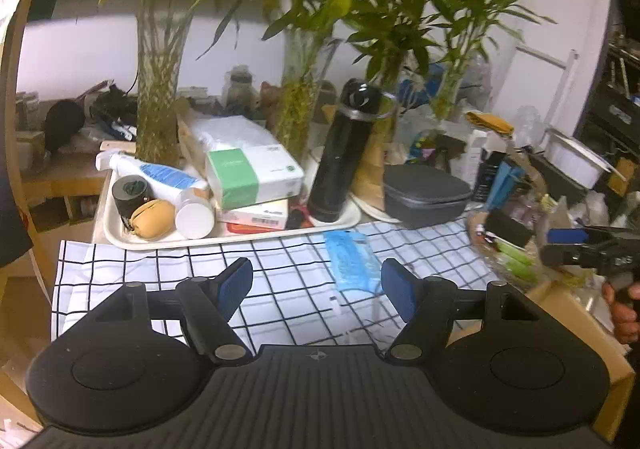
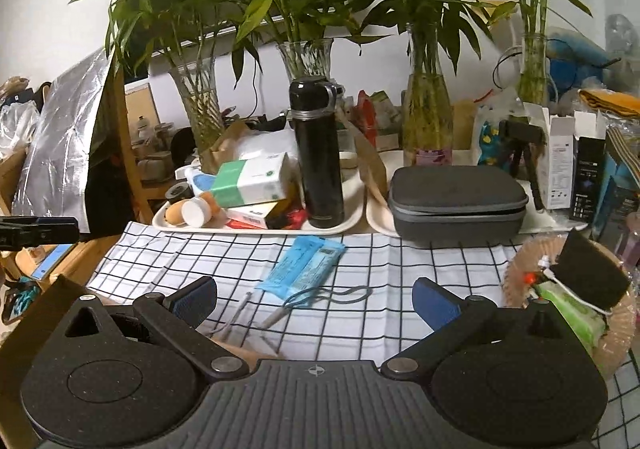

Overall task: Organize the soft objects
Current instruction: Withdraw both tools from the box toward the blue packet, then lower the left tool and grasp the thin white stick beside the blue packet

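Observation:
A blue soft packet (image 1: 350,261) (image 2: 306,271) lies on the black-and-white checked cloth (image 1: 280,261) (image 2: 400,281), with a thin grey cord (image 2: 332,295) looped at its near end. My left gripper (image 1: 318,287) hovers just short of the packet, open and holding nothing. My right gripper (image 2: 316,301) is also open and holds nothing, with the packet and cord just ahead of it. A woven basket (image 2: 520,269) (image 1: 480,225) at the right holds a black pad (image 2: 592,273) and a green packet (image 2: 572,309). A tan pouch (image 1: 154,219) lies in the white tray.
The white tray (image 1: 240,237) (image 2: 260,229) behind the cloth carries a black flask (image 1: 344,153) (image 2: 318,157), tissue boxes and bottles. A grey zip case (image 1: 426,189) (image 2: 456,197) sits to its right. Glass vases of bamboo stand behind. A hand (image 1: 624,305) holds the other gripper at the right edge.

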A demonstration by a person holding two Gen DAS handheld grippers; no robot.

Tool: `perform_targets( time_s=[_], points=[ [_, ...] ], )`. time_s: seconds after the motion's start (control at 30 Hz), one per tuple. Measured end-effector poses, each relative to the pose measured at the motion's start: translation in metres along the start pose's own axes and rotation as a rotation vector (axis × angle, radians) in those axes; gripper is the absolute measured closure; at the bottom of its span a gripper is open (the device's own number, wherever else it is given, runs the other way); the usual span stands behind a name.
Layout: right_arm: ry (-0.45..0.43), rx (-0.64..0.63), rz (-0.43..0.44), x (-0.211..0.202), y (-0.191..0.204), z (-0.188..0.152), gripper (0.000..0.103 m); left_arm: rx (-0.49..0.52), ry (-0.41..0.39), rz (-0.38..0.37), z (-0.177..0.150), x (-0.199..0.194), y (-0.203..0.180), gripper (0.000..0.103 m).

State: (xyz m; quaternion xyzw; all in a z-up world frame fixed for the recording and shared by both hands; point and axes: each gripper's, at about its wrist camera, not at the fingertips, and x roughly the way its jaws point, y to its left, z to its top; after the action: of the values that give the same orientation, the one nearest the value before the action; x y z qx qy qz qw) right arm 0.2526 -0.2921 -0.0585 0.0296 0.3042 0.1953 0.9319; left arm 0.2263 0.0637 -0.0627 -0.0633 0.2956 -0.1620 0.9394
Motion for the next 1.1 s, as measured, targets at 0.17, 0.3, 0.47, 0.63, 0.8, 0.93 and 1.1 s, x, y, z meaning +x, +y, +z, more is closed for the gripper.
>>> perform_targets(
  time_s=[0.17,0.3,0.47,0.63,0.8,0.93,1.1],
  points=[
    [0.014,-0.012,-0.019,0.012,-0.005,0.005,0.0,-0.063,0.023,0.006,0.0,0.025,0.02,0.033],
    [0.029,-0.005,-0.018,0.023,-0.012,0.008,0.0,-0.12,0.056,0.004,-0.001,0.046,0.035,0.033],
    [0.06,-0.02,-0.031,0.038,-0.017,0.01,0.0,-0.106,0.107,-0.054,-0.002,0.07,0.038,0.033],
    [0.075,-0.018,-0.037,0.053,-0.025,0.015,0.0,0.041,0.151,-0.12,-0.006,0.092,0.024,0.033],
    [0.099,-0.011,-0.05,0.067,-0.031,0.018,0.0,0.109,0.214,-0.184,-0.014,0.117,0.018,0.033],
    [0.115,-0.017,-0.052,0.077,-0.033,0.02,0.0,0.143,0.252,-0.229,-0.019,0.133,0.019,0.033],
    [0.132,-0.031,-0.057,0.087,-0.034,0.021,0.0,0.173,0.29,-0.28,-0.025,0.151,0.018,0.037]
  ],
)
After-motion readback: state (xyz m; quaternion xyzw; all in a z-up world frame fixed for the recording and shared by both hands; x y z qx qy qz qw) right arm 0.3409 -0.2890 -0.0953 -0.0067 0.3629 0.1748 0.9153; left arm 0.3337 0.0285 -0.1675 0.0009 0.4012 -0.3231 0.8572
